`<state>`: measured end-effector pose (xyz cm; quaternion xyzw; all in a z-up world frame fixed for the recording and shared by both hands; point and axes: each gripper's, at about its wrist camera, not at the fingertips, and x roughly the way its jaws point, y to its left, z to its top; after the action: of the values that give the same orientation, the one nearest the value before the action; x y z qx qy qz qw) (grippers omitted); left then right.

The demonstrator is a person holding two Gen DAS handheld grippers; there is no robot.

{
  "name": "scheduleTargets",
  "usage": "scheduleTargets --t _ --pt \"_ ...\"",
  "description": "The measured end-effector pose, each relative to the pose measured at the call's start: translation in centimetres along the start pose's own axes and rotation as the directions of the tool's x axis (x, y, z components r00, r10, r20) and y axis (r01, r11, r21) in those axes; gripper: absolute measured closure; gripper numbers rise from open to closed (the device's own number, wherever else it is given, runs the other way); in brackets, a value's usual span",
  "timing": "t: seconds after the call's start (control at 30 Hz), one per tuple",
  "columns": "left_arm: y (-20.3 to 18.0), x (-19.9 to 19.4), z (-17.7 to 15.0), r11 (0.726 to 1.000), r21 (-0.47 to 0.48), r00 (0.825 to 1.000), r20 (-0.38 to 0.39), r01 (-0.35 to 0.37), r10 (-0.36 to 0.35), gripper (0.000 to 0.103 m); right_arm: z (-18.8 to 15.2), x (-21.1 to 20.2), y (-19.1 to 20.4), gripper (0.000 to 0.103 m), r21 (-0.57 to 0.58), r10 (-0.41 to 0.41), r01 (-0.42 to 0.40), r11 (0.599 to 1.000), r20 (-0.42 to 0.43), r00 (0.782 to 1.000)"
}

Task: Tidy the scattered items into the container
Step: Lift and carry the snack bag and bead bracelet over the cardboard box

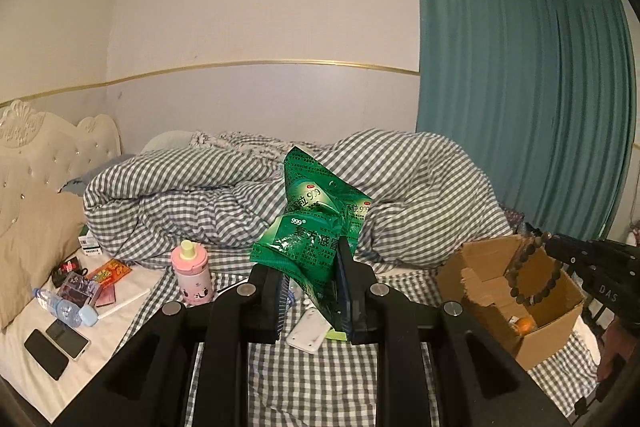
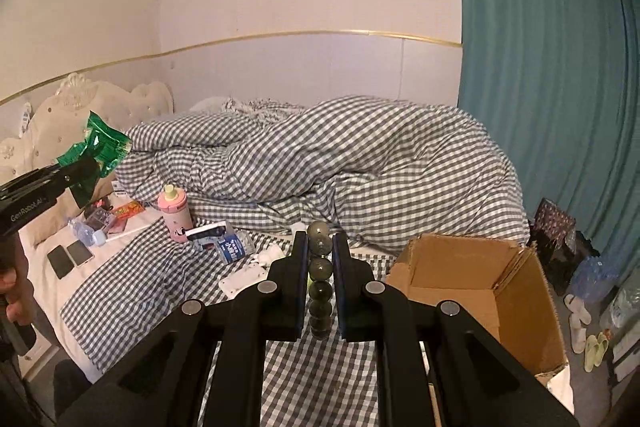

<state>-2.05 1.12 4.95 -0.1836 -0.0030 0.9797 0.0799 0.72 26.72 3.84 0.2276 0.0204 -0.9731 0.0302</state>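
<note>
Left claw point(image 1: 310, 291) pinches crinkly, light green foil sachets point(image 1: 316, 223) low down; right claw point(image 2: 320, 263) clamps a hard, slippery dark bead bracelet point(image 2: 320, 283), open brown cardboard box point(image 2: 516, 311) at four o'clock.

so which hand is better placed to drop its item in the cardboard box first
Right, probably. In the left wrist view the right gripper holds the bead bracelet directly over the cardboard box. The left gripper, shut on the green packets, is off to the box's left, above the bed.

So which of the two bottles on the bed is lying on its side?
The clear water bottle with the pale blue cap; the pink bottle stands upright.
</note>
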Motion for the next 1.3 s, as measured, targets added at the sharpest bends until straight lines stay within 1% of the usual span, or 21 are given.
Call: scheduleTargets --t 0.13,0.33,0.63,0.83,0.97,1.13,1.3 --pt "-1.3 -0.6 0.1 1.000 0.011 1.000 0.005 0.016 -0.016 0.082 0.1 -1.3 -0.8 0.092 0.004 -0.018 0.018 1.000 0.020 1.000" --pt "-3.5 -0.3 0.1 0.998 0.027 0.999 0.004 0.049 -0.049 0.082 -0.1 -3.1 -3.0 0.092 0.022 -0.064 0.063 0.998 0.038 0.997" --pt "-8.8 0.8 0.2 0.988 0.054 0.990 -0.011 0.142 -0.142 0.082 -0.8 -5.8 -7.8 0.092 0.061 -0.155 0.153 0.986 0.041 0.987" --pt "-13.1 1.7 0.2 0.973 0.070 0.976 -0.024 0.219 -0.218 0.082 -1.4 -7.9 -11.6 0.092 0.087 -0.230 0.227 0.970 0.029 0.973" --pt "-16.4 2.4 0.1 0.958 0.086 0.962 -0.037 0.274 -0.272 0.082 -1.9 -9.1 -14.1 0.092 0.105 -0.269 0.266 0.958 0.018 0.963" --pt "-20.0 3.1 -0.3 0.942 0.101 0.948 -0.060 0.319 -0.314 0.082 -2.4 -9.7 -16.1 0.092 0.117 -0.297 0.294 0.949 0.002 0.955" --pt "-23.1 5.0 -0.8 0.929 0.114 0.935 -0.093 0.351 -0.342 0.082 -3.0 -9.5 -18.3 0.092 0.124 -0.306 0.306 0.944 -0.013 0.952"
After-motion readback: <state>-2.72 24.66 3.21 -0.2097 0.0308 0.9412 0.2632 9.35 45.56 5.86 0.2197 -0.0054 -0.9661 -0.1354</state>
